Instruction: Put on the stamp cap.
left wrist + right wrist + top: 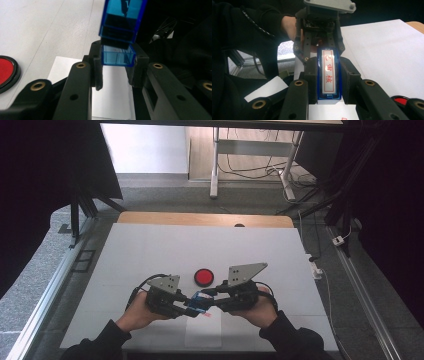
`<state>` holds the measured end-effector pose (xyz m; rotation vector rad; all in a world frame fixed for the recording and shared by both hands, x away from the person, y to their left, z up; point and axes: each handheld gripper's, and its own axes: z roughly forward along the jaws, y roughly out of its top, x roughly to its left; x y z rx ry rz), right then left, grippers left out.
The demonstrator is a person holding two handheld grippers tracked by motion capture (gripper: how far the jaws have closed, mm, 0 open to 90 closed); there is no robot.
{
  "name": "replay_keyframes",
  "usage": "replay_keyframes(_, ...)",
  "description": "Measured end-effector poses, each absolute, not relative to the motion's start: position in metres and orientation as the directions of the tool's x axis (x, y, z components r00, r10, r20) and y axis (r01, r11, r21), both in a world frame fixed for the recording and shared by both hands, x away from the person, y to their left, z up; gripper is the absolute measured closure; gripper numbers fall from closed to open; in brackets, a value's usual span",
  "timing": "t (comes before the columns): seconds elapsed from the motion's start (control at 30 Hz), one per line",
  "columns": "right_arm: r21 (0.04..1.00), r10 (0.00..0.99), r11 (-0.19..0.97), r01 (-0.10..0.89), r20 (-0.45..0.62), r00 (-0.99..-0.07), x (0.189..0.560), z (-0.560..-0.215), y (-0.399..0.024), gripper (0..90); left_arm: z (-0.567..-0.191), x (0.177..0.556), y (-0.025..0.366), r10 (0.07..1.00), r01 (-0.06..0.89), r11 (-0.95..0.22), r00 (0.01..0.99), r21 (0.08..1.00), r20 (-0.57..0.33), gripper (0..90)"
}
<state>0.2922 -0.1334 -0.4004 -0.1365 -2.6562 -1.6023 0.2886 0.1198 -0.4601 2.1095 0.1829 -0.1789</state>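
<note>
Just above the white table (150,250), near the red ink pad (204,277), the blue stamp (201,301) lies long-ways between the two hands, with the left gripper (186,308) squeezing its cap end and the right gripper (212,303) squeezing its body.

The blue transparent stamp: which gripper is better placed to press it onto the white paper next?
Right, probably. The right gripper clamps the blue transparent stamp body; the left gripper grips only its small blue cap. The white paper lies just below them.
</note>
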Motion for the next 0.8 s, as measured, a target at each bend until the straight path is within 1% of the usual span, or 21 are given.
replay_keyframes(0.4,0.882,0.021,0.463,0.083,0.083,-0.996,0.2907,-0.4006,-0.1316,71.4,-0.4593,0.2902,0.1219,0.008,0.192,-0.488,0.976,0.852,-0.216,68.9)
replay_keyframes(0.6,0.886,0.020,0.455,0.091,0.092,-0.996,0.2909,-0.4010,-0.1314,71.4,-0.4584,0.2891,0.1232,0.005,0.173,-0.468,0.981,0.867,-0.193,69.0)
replay_keyframes(0.8,0.901,0.015,0.418,0.119,0.124,-0.992,0.2928,-0.4027,-0.1328,71.4,-0.4561,0.2869,0.1244,0.000,0.140,-0.458,0.988,0.878,-0.157,69.1)
